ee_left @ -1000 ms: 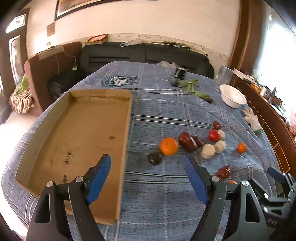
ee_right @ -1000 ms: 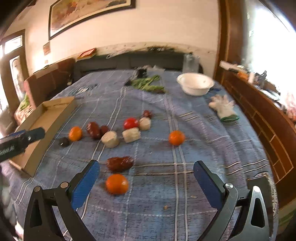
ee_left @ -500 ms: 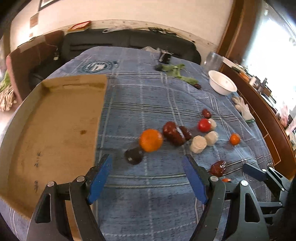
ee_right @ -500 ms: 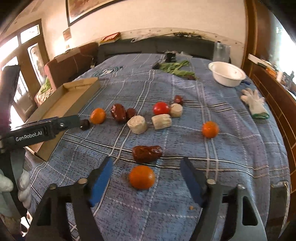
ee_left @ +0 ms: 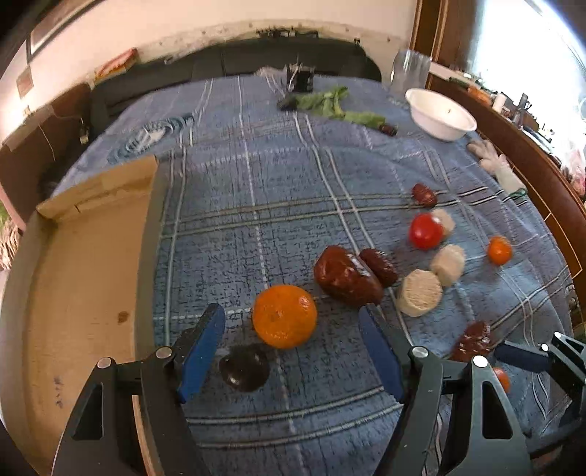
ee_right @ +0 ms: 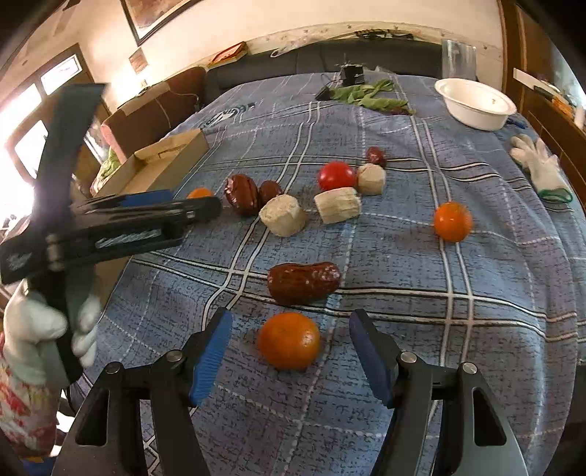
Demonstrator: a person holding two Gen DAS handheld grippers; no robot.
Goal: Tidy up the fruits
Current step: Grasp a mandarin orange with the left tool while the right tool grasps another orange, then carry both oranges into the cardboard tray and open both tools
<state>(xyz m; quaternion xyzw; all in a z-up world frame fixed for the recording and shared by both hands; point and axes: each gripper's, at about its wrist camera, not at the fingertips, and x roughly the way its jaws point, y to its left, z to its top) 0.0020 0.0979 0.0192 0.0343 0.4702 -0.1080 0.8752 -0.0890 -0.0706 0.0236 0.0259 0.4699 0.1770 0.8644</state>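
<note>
closing left tongs (ee_left: 287, 351) around orange (ee_left: 284, 316), pads not touching.

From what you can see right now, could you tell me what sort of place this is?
Probably a home living room: a dark sofa runs along the far wall, a framed picture hangs above it, and the fruit lies on a blue checked cloth covering a table or bed.
</note>
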